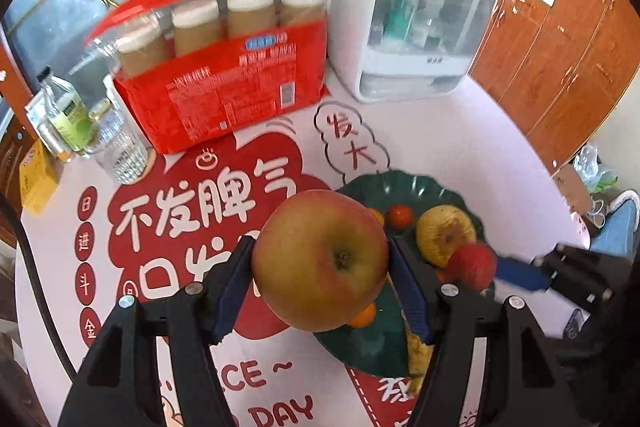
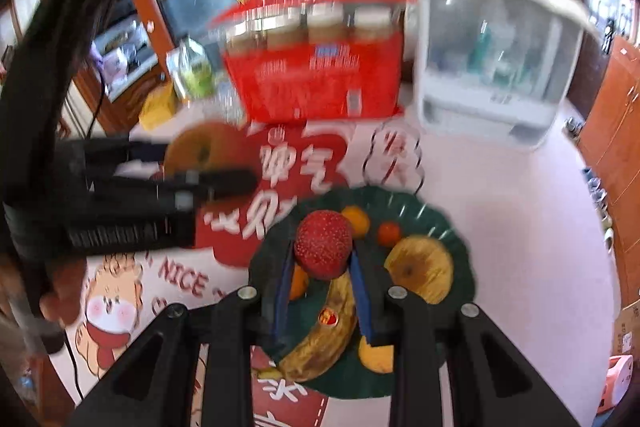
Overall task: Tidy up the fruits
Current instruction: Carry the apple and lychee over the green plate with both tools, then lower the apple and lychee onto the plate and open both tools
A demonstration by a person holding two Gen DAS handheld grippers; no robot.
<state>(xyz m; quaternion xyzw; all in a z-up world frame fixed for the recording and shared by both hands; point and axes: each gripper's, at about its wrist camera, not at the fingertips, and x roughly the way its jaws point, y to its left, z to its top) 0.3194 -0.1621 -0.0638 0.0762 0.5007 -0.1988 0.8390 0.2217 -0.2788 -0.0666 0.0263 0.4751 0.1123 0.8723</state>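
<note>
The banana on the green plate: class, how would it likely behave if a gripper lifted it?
The banana looks brown-mottled, so probably soft and easily bruised. Its curved body may pivot if gripped off-centre. Lying among other fruit on the green plate, it could nudge neighbours when lifted.

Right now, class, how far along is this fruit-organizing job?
Done: the green plate already holds a banana, a yellow apple and small oranges. In hand: the left gripper grips a large apple; the right gripper grips a red bumpy fruit. Left: setting both down.
</note>
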